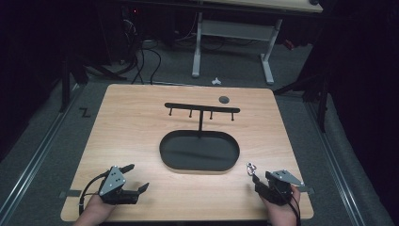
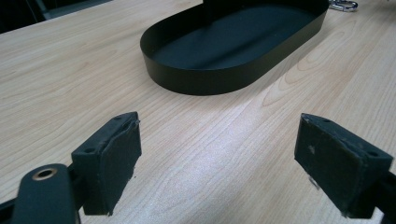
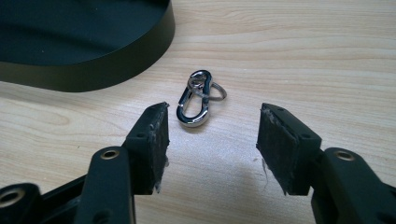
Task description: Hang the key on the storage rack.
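Jaws of the right gripper (image 3: 212, 135) stood spread wide and held nothing, and the small silver carabiner clip (image 3: 195, 99) lay flat on the tabletop (image 3: 303, 60) just ahead of them, a little toward the left jaw, with a thin ring looped through its top end. From where I stood, the clip sat just off the near right end of the black oval tray (image 1: 199, 151), apart from its wall, and the right gripper (image 1: 258, 180) waited just behind it with the person's hand on the grip.

To my eye the step in hand was picking up that clip, probably for one of the pegs on the black hook rack (image 1: 202, 109) that rose from the far side of the tray. Doing it well would have meant sliding forward and slightly left until the clip's body lay squarely between the pads, dropping low so the pads brushed the wood, then closing across the clip's narrow width rather than its length. Catching the loose ring alone would have let the clip swing and twist.

Over on the tray's near left side, the left gripper (image 1: 136, 176) rested low on the tabletop, its jaws likewise parted and empty, aimed toward the tray.
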`<state>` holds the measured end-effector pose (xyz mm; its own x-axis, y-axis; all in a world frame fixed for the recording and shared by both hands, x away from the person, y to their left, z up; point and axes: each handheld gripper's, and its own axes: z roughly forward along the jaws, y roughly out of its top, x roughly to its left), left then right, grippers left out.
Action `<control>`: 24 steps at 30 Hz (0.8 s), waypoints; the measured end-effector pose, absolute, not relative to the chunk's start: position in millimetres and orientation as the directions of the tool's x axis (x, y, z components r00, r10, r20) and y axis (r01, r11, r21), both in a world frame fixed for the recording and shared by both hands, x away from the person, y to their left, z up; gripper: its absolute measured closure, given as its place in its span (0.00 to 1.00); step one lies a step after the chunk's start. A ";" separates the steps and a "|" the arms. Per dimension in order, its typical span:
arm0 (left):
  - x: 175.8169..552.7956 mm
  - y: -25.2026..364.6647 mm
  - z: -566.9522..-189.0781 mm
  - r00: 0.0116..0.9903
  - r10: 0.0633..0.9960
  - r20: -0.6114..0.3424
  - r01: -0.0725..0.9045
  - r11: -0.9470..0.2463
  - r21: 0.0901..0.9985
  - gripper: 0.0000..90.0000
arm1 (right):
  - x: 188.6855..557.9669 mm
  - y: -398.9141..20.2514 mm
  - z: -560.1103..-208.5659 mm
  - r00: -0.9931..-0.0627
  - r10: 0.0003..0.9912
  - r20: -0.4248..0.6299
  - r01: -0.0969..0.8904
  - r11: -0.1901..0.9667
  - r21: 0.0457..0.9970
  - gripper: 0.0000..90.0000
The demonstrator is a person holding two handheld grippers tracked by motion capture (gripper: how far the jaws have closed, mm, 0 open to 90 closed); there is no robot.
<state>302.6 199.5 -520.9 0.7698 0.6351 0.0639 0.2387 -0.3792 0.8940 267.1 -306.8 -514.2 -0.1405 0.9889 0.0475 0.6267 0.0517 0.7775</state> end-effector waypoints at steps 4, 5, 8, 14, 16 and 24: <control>302.8 199.3 -520.8 0.770 0.635 0.065 0.240 -0.381 0.893 0.17 | 266.9 -307.7 -515.3 -0.139 0.989 0.051 0.625 0.048 0.779 0.45; 302.8 199.3 -520.8 0.770 0.635 0.065 0.239 -0.382 0.893 0.17 | 267.3 -308.2 -515.6 -0.141 0.989 0.046 0.626 0.053 0.778 0.45; 302.5 199.3 -520.7 0.771 0.633 0.067 0.238 -0.384 0.892 0.17 | 267.9 -308.8 -515.9 -0.147 0.988 0.050 0.621 0.053 0.782 0.44; 302.5 198.7 -520.8 0.773 0.631 0.069 0.237 -0.388 0.890 0.17 | 267.4 -308.9 -515.1 -0.148 0.987 0.056 0.613 0.047 0.788 0.43; 302.5 198.7 -520.8 0.773 0.631 0.069 0.237 -0.388 0.890 0.17 | 267.5 -309.5 -514.8 -0.146 0.988 0.059 0.614 0.044 0.788 0.42; 302.3 198.4 -520.9 0.773 0.630 0.071 0.236 -0.389 0.890 0.17 | 267.7 -309.0 -513.6 -0.141 0.988 0.067 0.607 0.033 0.794 0.41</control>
<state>302.3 198.4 -520.9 0.7731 0.6303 0.0709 0.2358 -0.3894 0.8904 267.7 -309.0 -513.6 -0.1413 0.9877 0.0674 0.6068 0.0326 0.7942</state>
